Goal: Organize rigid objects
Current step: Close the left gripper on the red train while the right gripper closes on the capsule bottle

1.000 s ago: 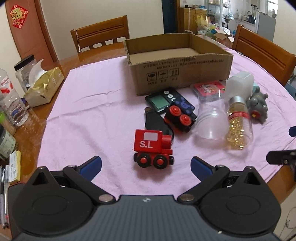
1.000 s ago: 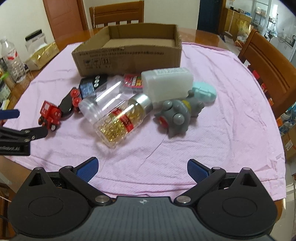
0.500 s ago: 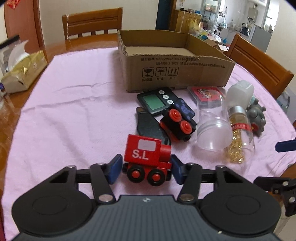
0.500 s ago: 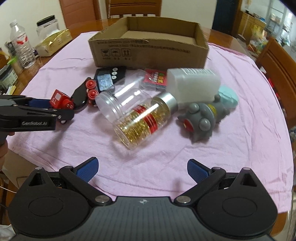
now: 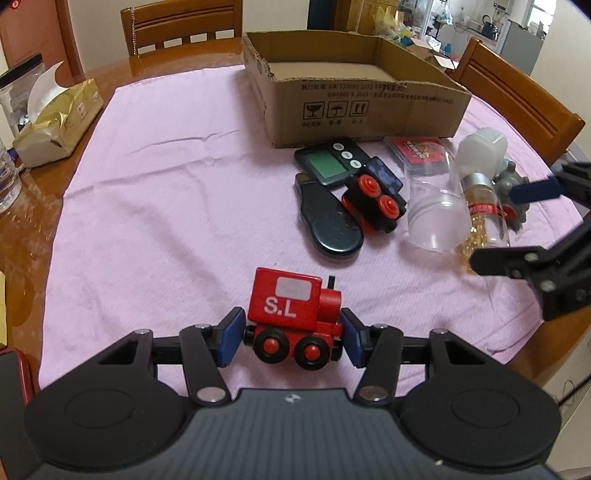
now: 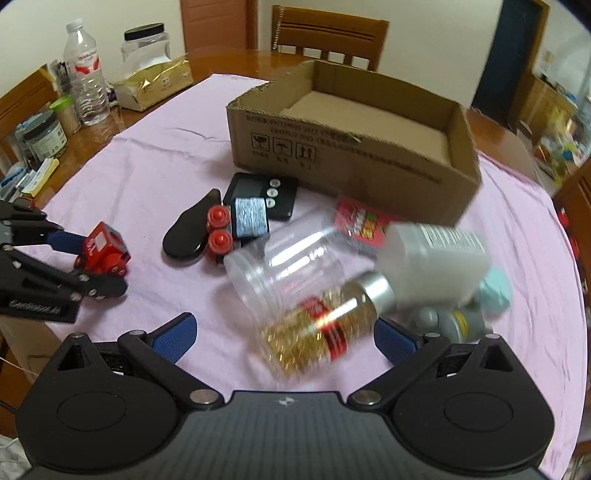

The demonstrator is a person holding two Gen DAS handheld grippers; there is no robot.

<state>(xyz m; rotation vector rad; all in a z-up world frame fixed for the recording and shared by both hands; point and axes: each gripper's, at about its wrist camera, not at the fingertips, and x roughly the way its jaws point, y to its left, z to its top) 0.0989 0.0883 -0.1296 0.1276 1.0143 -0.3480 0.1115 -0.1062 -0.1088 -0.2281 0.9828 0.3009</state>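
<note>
My left gripper [image 5: 291, 338] is shut on a red toy train marked S.L [image 5: 293, 312], which also shows in the right wrist view [image 6: 105, 251]. My right gripper [image 6: 284, 338] is open around a lying bottle of gold beads [image 6: 321, 332], [image 5: 480, 218]. An open cardboard box [image 5: 362, 107], [image 6: 351, 147] stands at the back. Before it lie a black and red toy car [image 5: 373, 203], a black scale [image 5: 328, 164], a black oval case [image 5: 328, 221], a clear jar [image 5: 436, 210], a white bottle [image 6: 436, 254] and a grey toy [image 6: 454, 321].
A pink cloth [image 5: 166, 184] covers the wooden table. A gold tissue pack [image 5: 55, 114], a water bottle [image 6: 86, 70] and jars stand at the left. Wooden chairs [image 5: 181, 22] stand behind and to the right. A red card pack [image 5: 417, 149] lies by the box.
My left gripper closed on the red train and drew it away from the pile. My right gripper moved forward to the gold bead bottle, now between its open fingers.
</note>
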